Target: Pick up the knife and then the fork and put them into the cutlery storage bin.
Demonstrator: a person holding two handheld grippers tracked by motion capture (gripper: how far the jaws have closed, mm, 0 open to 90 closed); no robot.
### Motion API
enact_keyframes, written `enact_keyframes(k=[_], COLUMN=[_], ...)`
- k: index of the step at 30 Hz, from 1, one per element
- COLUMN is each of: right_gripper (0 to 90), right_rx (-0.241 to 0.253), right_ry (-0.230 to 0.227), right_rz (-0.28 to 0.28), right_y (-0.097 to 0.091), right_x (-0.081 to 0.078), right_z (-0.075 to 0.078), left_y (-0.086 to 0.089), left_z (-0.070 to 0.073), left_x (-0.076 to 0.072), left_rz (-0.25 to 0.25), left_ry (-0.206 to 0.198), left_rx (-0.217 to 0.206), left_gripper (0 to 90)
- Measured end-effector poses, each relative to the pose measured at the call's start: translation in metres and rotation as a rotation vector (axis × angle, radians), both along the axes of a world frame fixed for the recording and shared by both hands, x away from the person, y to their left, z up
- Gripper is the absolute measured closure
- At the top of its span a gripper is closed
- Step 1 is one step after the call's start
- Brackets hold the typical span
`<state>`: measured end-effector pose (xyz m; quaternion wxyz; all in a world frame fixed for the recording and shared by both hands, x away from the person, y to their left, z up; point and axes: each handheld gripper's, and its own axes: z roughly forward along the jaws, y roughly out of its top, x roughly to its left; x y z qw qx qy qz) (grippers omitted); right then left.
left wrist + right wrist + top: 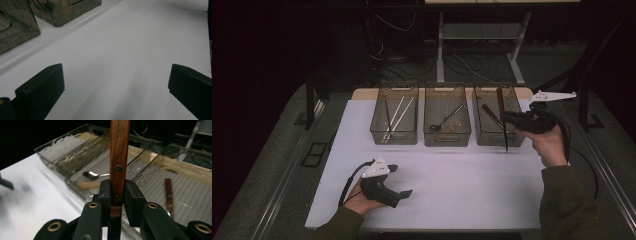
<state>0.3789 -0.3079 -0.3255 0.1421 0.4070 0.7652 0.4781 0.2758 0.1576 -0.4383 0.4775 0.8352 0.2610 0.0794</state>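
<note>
Left claw (399,181) rests spread on the near bench (462,190); right claw (117,195) pinches a wooden-handled knife (119,157) over the far right bin (484,132).

Three bins in a row along the tabletop's (447,185) far edge.
The left bin (394,120) holds chopsticks (399,116), the middle bin (447,121) a spoon (447,120), the right bin (496,120) a knife (490,114); a second knife (502,117) stands over the right bin, near the far right corner.

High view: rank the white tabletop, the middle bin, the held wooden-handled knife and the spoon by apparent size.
1. white tabletop
2. middle bin
3. wooden-handled knife, clamped in the right tongs, partly hidden
4. spoon lying in the middle bin
Knife and spoon look close in length, so their order is unsure.
</note>
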Motion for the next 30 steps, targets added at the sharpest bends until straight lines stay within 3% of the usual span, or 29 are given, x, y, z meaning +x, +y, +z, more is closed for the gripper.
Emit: enact_keyframes(k=[7,12,19,22,30], right_gripper=[77.4,77.4,77.4,77.4,77.4], right_rx=[-0.016,-0.039,-0.063,-0.103,-0.167], right_ry=[-0.046,-0.053,-0.012,0.02,0.102], right_rz=[-0.082,-0.141,-0.205,-0.222,-0.233], right_y=[-0.008,-0.009,-0.008,-0.005,-0.001], right_x=[0.019,0.037,0.064,0.074,0.082], right_z=[0.025,0.027,0.007,-0.006,-0.039], left_y=[0.0,-0.001,0.0,0.0,0.0], left_z=[0.0,0.0,0.0,0.001,0.001], left_x=[0.002,0.001,0.0,0.0,0.0], left_rz=[0.002,0.002,-0.005,-0.005,-0.007], left_ry=[0.002,0.003,-0.001,-0.001,-0.001], left_rx=[-0.003,-0.009,-0.005,-0.01,-0.012], left_gripper=[0.0,0.0,0.0,0.0,0.0])
